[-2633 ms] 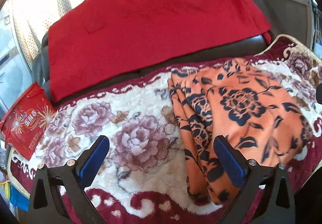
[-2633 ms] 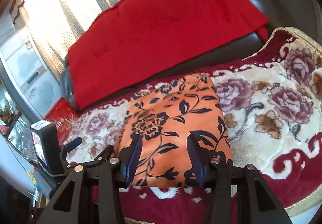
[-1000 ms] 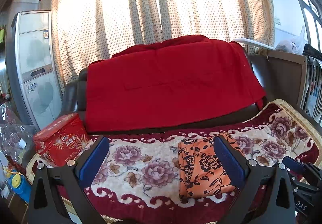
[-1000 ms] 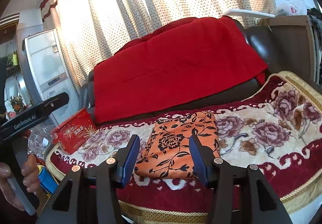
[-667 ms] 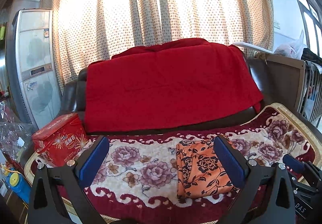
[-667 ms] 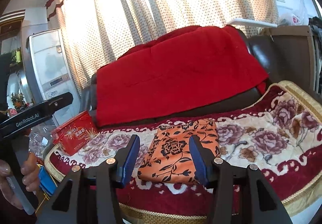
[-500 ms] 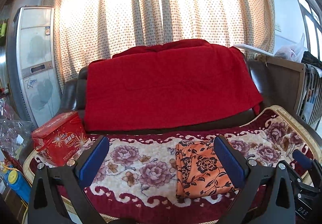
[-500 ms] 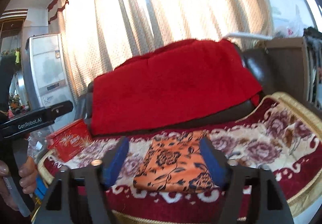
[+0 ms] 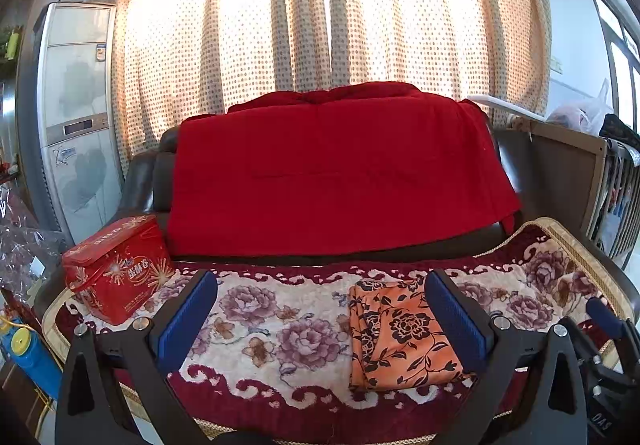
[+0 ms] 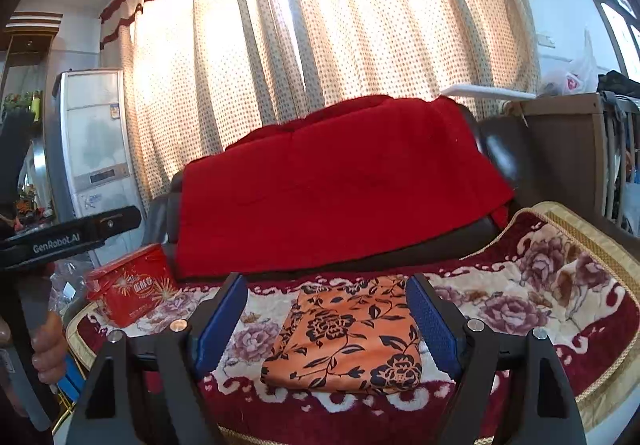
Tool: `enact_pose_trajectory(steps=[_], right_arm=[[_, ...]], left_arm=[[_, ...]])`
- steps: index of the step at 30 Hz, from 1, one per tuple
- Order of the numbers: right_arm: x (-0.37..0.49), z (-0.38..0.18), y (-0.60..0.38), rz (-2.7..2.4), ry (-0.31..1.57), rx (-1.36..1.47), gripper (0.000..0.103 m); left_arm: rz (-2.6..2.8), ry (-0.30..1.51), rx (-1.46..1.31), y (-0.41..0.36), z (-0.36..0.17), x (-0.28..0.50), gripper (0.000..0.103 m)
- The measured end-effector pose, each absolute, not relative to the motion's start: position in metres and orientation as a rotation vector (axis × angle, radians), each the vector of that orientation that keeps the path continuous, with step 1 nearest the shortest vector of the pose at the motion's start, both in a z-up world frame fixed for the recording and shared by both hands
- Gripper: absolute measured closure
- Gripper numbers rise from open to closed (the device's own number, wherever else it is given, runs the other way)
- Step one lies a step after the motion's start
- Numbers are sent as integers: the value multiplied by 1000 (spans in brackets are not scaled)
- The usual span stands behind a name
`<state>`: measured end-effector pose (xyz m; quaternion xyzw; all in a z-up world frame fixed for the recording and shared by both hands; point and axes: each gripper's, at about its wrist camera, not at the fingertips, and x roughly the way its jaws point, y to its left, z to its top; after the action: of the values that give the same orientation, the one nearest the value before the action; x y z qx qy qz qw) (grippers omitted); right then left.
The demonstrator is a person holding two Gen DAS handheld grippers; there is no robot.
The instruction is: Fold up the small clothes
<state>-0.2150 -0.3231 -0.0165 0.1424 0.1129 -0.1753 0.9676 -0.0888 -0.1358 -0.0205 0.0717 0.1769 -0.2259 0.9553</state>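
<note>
A folded orange cloth with dark flowers (image 9: 400, 337) lies flat on the floral blanket (image 9: 280, 329) that covers the sofa seat. My left gripper (image 9: 320, 279) is open, held back from the sofa, and nothing is between its blue pads. In the right wrist view the cloth (image 10: 348, 337) shows through the gap of my right gripper (image 10: 326, 283). Its jaws are opening, well short of the cloth and touching nothing. A hand (image 10: 48, 345) at the left edge holds the left gripper's handle.
A red blanket (image 9: 336, 173) hangs over the sofa back. A red tin box (image 9: 116, 273) stands at the seat's left end. A tall white air conditioner (image 9: 76, 125) stands left, dotted curtains (image 9: 320, 5) behind, and a wooden cabinet (image 9: 560, 173) right.
Both grippers have drawn back and tilted up from the cloth, so the whole sofa shows. The right gripper's jaws have spread wider. The cloth has stayed folded on the seat.
</note>
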Motion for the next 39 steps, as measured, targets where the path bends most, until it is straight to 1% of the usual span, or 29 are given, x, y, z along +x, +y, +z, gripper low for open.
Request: enact_pose_trajectory(steps=[8, 20, 31, 39], right_arm=[[-228, -2, -317, -374, 160, 288, 18], [-225, 1, -310, -394, 201, 288, 17], [-231, 13, -302, -388, 176, 281, 17], [-228, 13, -304, -380, 182, 289, 17]], left_arm=[[-453, 355, 145, -130, -18, -91, 0], [-459, 329, 138, -119, -7, -105, 0], [-461, 285, 137, -113, 6, -118, 0], [-461, 273, 149, -116, 7, -119, 0]])
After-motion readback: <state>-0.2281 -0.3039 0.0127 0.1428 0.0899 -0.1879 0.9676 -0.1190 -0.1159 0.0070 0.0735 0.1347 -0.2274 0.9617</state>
